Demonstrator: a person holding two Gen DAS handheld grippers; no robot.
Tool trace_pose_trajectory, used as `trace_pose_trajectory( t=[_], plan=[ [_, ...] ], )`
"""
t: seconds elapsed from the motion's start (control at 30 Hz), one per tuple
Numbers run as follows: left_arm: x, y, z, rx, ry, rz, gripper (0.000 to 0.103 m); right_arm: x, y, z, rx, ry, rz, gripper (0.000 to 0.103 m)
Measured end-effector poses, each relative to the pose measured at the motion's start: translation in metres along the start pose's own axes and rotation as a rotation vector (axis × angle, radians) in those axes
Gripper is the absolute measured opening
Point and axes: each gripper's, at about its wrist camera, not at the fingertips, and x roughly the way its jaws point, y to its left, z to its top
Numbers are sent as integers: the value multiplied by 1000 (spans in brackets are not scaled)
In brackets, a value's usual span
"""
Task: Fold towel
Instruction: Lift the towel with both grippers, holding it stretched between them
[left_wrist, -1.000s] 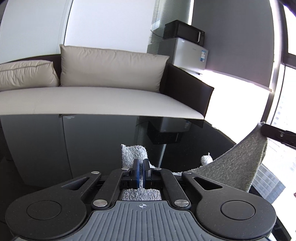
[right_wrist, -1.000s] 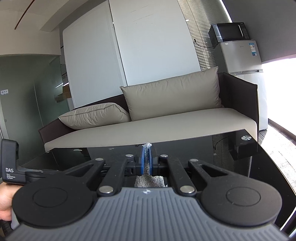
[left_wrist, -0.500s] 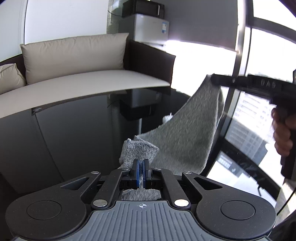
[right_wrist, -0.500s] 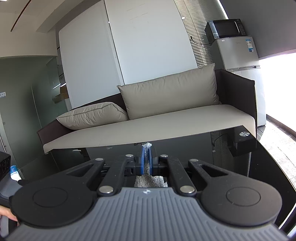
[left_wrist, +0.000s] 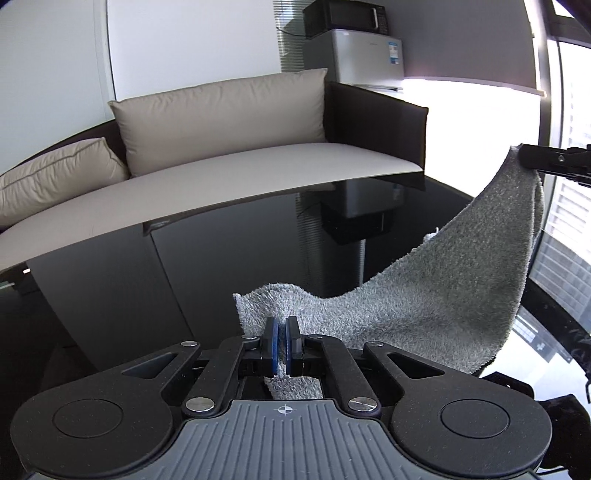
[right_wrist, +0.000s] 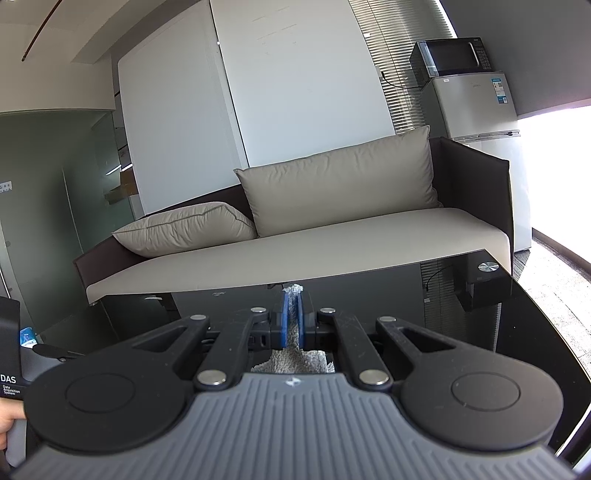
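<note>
The left gripper (left_wrist: 282, 332) and the right gripper (right_wrist: 292, 308) each pinch a corner of the grey towel (left_wrist: 443, 295), which has swung a bit but still hangs stretched above the black worktop (left_wrist: 221, 258), ready for folding.

towel (left_wrist: 436, 295): rough grey terry cloth | table (left_wrist: 221, 266): glossy black (mirror-like) | sofa (right_wrist: 332, 243): smooth matt upholstery

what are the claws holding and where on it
Both hold the towel: the left claw pinches one corner, the right claw pinches another raised edge.
</note>
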Motion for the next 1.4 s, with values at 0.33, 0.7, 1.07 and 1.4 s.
trace_pose_trajectory(
  t=[0.33, 0.7, 1.07, 1.4],
  plan=[
    [-35, -3, 16, 13, -181, 16, 3, -2, 2, 0, 0, -11, 1, 5],
    [-84, 17, 52, -87, -335, 42, 3, -12, 16, 18, -23, -112, 36, 5],
    [-151, 14, 79, -122, -472, 88, 3, -51, 37, 56, -4, -221, 41, 5],
    [-197, 9, 85, -149, -495, 121, 3, -93, 61, 86, 13, -203, -16, 5]
  ],
)
